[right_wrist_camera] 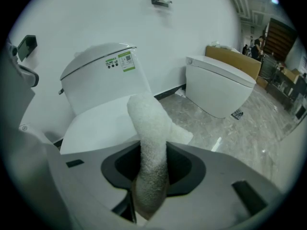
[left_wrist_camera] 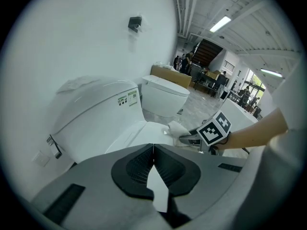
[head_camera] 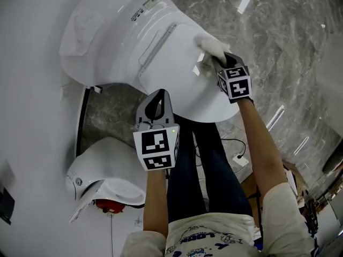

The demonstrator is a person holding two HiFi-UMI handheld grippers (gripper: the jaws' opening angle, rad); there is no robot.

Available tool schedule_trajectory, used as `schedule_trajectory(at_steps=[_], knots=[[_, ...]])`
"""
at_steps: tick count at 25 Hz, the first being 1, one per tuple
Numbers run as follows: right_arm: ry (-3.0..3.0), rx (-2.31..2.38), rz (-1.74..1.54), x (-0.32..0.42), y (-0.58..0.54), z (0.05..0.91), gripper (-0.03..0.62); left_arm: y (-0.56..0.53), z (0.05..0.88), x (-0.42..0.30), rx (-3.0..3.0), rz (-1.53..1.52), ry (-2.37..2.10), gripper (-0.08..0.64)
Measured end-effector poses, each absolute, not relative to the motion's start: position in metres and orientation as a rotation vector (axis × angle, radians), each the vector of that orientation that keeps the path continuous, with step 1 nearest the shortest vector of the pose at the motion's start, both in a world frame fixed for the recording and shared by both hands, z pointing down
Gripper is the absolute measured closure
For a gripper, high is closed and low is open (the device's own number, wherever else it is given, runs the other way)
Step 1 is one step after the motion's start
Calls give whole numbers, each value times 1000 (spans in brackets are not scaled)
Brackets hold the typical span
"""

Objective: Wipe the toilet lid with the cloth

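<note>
A white toilet with its lid (head_camera: pixel 177 63) shut fills the upper middle of the head view. My right gripper (head_camera: pixel 221 59) is shut on a white fluffy cloth (head_camera: pixel 211 47) that rests on the lid's right part. In the right gripper view the cloth (right_wrist_camera: pixel 149 138) sticks up from between the jaws, over the lid (right_wrist_camera: pixel 100 121). My left gripper (head_camera: pixel 157 103) hangs at the lid's near edge, shut with nothing in it. From the left gripper view, the lid (left_wrist_camera: pixel 139 135) lies ahead, with the cloth (left_wrist_camera: pixel 178 130) and the right gripper (left_wrist_camera: pixel 189 139) beyond.
A second white toilet (head_camera: pixel 104 175) stands at lower left of the head view, by the white wall (head_camera: pixel 27 90). A grey marble floor (head_camera: pixel 289 47) spreads to the right. The person's legs (head_camera: pixel 206 170) stand just in front of the bowl. A cable and plug (head_camera: pixel 238 157) lie on the floor.
</note>
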State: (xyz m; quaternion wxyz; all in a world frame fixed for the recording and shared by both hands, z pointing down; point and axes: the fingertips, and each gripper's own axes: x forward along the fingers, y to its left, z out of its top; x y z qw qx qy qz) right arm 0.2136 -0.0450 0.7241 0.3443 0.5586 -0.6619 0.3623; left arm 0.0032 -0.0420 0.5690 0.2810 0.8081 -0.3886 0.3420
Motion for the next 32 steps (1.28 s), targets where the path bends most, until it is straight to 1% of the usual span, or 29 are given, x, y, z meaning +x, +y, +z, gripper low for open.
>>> schedule_trajectory(at_steps=[13,26,32], knots=[[-1627,1503,1003,270,33,734,472,-15,571,27,2195,927,-990,555],[-1541,1535,1051,304,96,741,472,-9,571,38,2212,941,-973,555],[-1526,1545,1067,309,104,743,472,-9,571,42,2215,939,-974,555]])
